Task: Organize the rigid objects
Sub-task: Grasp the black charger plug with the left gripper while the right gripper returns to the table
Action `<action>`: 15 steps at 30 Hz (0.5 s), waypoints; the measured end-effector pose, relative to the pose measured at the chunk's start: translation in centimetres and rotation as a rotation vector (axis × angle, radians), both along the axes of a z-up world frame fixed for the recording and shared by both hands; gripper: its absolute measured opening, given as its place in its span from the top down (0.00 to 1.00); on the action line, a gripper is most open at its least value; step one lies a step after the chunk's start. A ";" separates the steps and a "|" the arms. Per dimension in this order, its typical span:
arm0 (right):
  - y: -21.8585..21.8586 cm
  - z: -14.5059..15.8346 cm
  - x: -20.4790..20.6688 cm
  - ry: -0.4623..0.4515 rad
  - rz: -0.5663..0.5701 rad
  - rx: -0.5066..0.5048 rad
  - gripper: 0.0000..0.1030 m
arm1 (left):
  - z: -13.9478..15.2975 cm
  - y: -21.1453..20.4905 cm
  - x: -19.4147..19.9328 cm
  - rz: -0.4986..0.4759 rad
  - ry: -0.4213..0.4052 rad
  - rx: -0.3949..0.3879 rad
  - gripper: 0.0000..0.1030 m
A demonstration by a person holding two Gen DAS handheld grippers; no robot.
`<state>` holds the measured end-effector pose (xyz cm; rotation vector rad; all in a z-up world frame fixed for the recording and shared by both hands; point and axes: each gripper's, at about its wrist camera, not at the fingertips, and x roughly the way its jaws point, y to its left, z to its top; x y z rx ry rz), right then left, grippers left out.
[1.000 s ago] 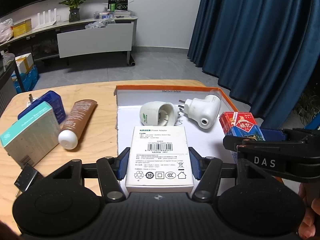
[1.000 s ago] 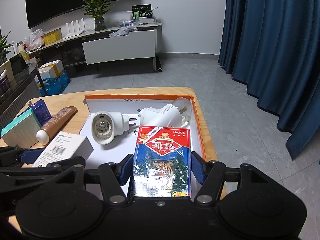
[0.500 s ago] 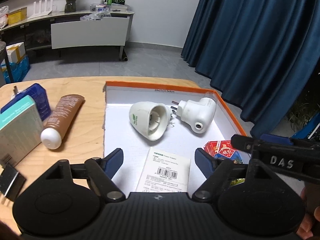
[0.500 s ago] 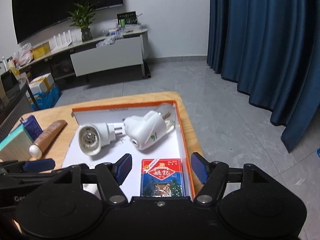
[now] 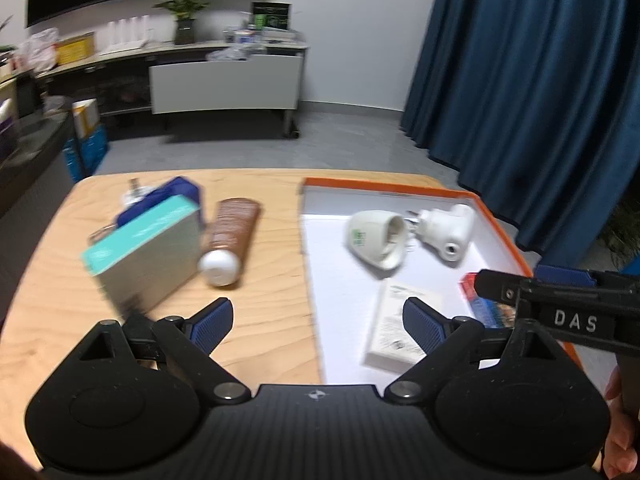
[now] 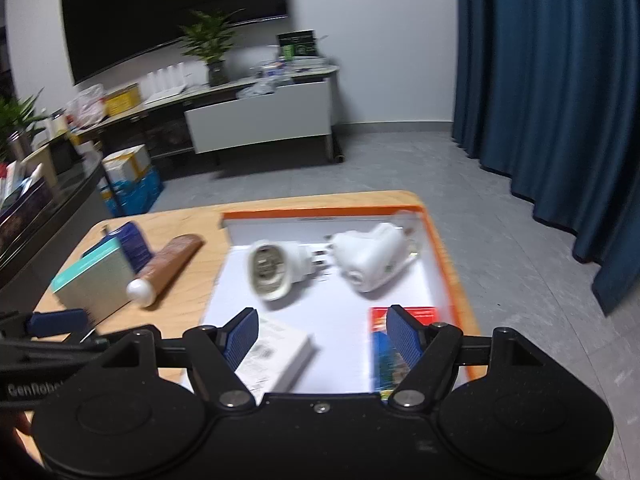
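An orange-rimmed white tray (image 5: 506, 224) (image 6: 448, 256) holds two white plug devices (image 5: 376, 238) (image 5: 450, 230), a white adapter box (image 5: 400, 326) (image 6: 276, 348) and a red card pack (image 6: 416, 316). On the wooden table left of the tray lie a brown tube (image 5: 228, 240) (image 6: 168, 268), a teal-topped box (image 5: 148, 252) (image 6: 96, 280) and a blue item (image 5: 176, 192). My left gripper (image 5: 318, 320) is open and empty above the tray's left edge. My right gripper (image 6: 322, 332) is open and empty above the tray's near part; it shows as a black arm in the left wrist view (image 5: 560, 300).
The table's right edge lies just past the tray, with grey floor and blue curtains (image 6: 560, 100) beyond. A sideboard (image 5: 224, 88) with a plant stands far behind.
Both grippers opened and let go: the adapter box and the card pack now lie in the tray. Both grippers have drawn back, and the left one has swung to the left.
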<state>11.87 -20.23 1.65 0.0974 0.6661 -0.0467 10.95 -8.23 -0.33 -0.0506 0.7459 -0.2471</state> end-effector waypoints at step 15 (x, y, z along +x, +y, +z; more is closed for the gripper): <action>5.9 -0.2 -0.5 0.012 0.134 -0.023 0.18 | -1.6 8.6 -2.5 0.176 0.021 -0.001 0.08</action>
